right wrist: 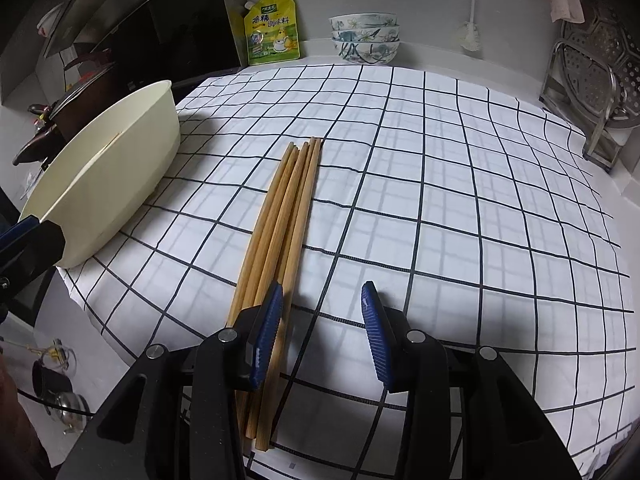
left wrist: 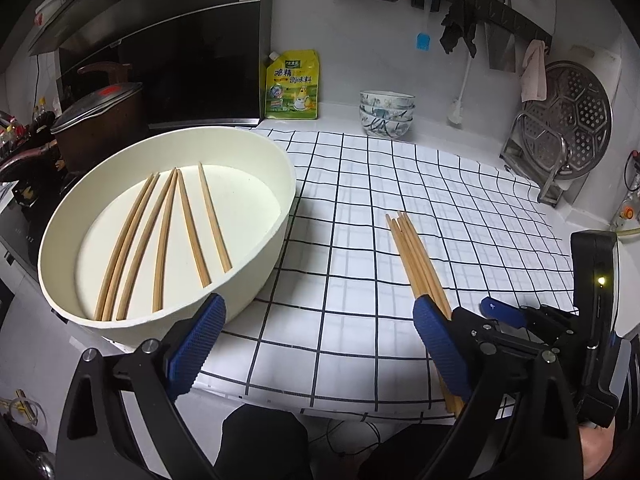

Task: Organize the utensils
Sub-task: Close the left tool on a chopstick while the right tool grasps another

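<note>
— What surrounds the checked cloth (left wrist: 400, 208)?
— A white bench (left wrist: 340, 114). Behind the cloth stand stacked bowls (left wrist: 386, 113) and a yellow pouch (left wrist: 293, 85), under a dark wall rail (left wrist: 480, 4).

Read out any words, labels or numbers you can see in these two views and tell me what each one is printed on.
"鸡精调味料": large characters on the yellow seasoning pouch standing against the back wall, also seen from the right wrist.
The small green brand badge at the pouch's top: too small to read.
The fine print on the pouch's lower half: blurred, unreadable.
The red mark on the pot lid: not legible.
Nothing else carries text.
</note>
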The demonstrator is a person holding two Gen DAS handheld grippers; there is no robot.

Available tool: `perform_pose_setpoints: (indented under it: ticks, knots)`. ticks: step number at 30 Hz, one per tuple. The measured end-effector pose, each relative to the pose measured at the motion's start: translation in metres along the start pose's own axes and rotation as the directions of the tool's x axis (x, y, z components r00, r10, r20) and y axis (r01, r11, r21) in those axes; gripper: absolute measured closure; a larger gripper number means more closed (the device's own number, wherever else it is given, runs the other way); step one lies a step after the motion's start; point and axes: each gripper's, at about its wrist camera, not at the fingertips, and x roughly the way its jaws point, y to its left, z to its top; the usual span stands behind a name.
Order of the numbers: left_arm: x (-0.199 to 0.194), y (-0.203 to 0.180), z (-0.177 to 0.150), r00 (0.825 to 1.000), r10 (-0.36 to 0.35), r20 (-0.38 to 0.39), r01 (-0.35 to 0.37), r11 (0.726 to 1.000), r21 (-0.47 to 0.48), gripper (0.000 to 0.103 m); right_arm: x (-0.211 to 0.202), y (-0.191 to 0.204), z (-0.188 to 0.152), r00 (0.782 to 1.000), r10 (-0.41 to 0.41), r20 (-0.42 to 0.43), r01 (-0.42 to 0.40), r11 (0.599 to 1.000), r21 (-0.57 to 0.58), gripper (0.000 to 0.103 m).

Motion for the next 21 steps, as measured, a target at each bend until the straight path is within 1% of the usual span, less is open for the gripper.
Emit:
perform_pose_setpoints:
  ticks: [7,11,14,19,21]
  knots:
    - [0.003,-0.002,-0.002,1.000,0.004,-0.009,-0.004,1.000,-0.001,0.010,0.001,0.003,-0.002,1.000,-0.011,-0.003,0.011,1.000,-0.025,0.064]
    - [0.004,-0.006,-0.003,1.000,-0.008,-0.017,0.008,1.000,0.001,0.010,0.002,0.000,-0.003,1.000,-0.019,-0.013,0.018,0.999,-0.029,0.064]
    - [0.006,-0.011,-0.005,1.000,-0.009,-0.022,0.009,1.000,0.012,0.010,0.001,-0.002,-0.006,0.999,-0.038,-0.010,0.038,0.998,-0.042,0.064]
    - [0.017,-0.023,-0.011,0.999,-0.015,-0.046,0.016,0.999,0.028,0.009,-0.001,-0.017,-0.008,0.999,-0.044,0.001,0.044,0.999,-0.010,0.064]
    - [0.026,-0.030,-0.014,0.997,-0.023,-0.067,0.025,0.999,0.032,0.009,-0.003,-0.023,-0.009,0.998,-0.056,0.005,0.056,0.998,0.004,0.064]
